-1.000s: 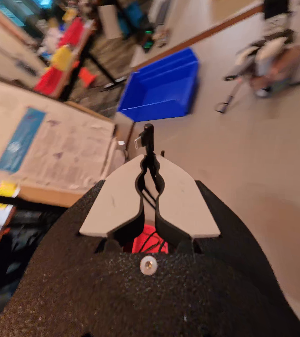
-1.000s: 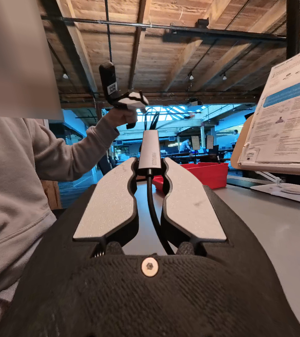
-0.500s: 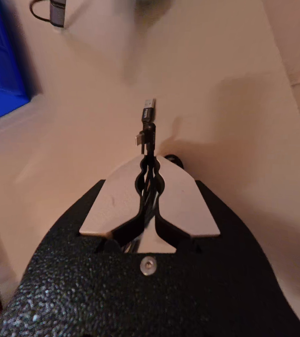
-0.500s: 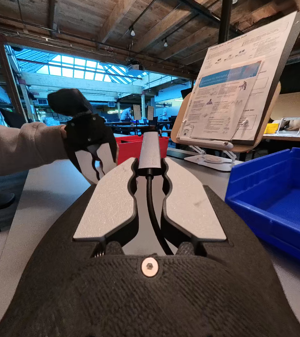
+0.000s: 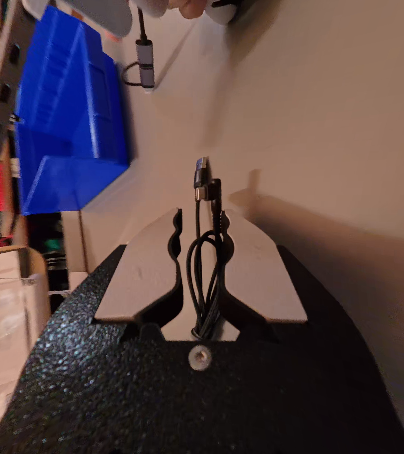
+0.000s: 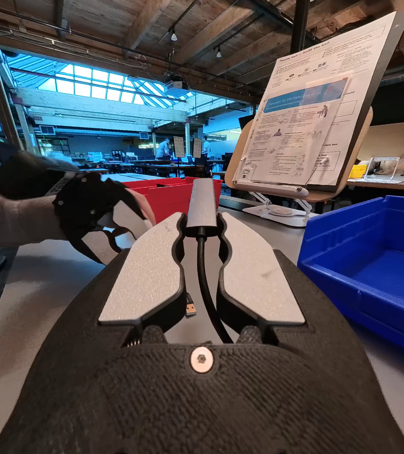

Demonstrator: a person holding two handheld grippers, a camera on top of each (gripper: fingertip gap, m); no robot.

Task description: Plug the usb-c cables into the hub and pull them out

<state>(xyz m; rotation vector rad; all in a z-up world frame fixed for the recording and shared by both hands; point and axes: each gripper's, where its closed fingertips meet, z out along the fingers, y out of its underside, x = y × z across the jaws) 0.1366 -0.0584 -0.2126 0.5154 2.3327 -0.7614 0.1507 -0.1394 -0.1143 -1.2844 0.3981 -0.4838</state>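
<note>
In the left wrist view my left gripper is open just above the grey table. A bundled black cable lies between its fingers, resting against the right one. The cable's angled USB-C plug and USB-A plug stick out past the fingertips. In the right wrist view my right gripper is shut on the grey hub, whose black lead runs back between the fingers. The left gripper shows to the left. The hub's grey end plug hangs at the top of the left view.
A blue bin stands on the table right of the hub; it also shows in the left wrist view. A red bin and a paper stand are behind. A USB-A plug lies under the right gripper. Spacing between my two grippers at the tips: around 12 cm.
My left gripper has swung down to the table and opened, and the cable now sits loose between its fingers. My right gripper has tipped down toward the table, still holding the hub.
</note>
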